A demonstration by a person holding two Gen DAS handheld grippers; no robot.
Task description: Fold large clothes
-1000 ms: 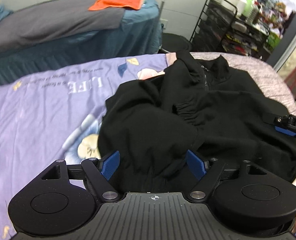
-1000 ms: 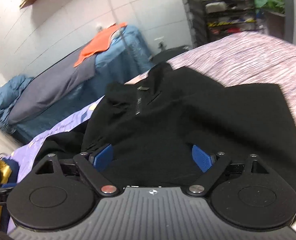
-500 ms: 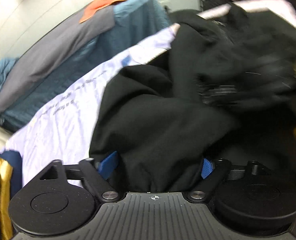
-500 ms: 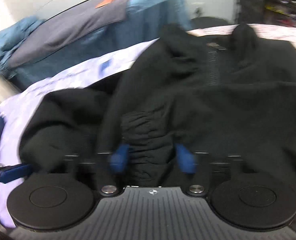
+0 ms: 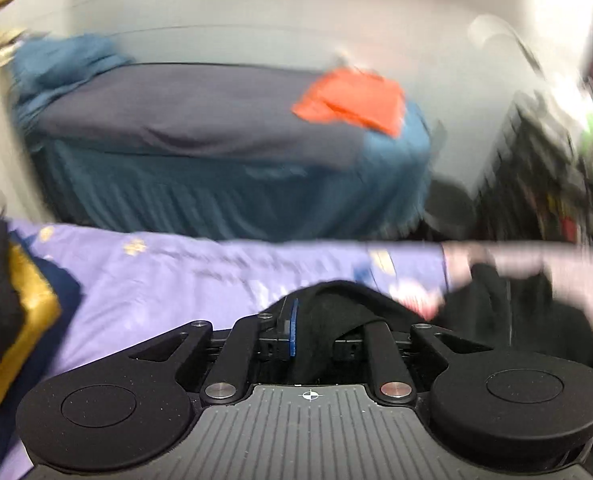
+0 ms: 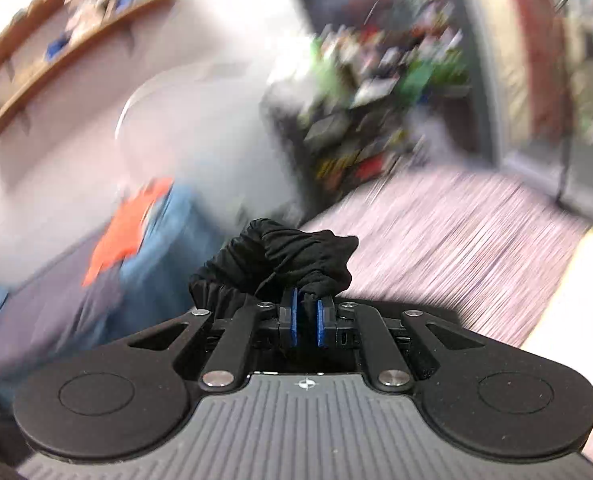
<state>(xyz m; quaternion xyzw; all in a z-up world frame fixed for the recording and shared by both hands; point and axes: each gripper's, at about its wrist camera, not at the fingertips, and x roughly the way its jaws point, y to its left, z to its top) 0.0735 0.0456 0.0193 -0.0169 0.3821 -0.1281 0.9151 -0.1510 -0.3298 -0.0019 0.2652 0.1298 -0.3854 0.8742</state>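
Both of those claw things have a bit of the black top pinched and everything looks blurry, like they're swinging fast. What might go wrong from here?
1. The right gripper pinches only a small bunched wad of the black garment; a fast swing might pull it free.
2. At the left gripper, the fabric drapes over one finger and hides the hold, so its grip is uncertain.
3. The rest of the garment still trails on the purple sheet and might drag or fold unevenly.
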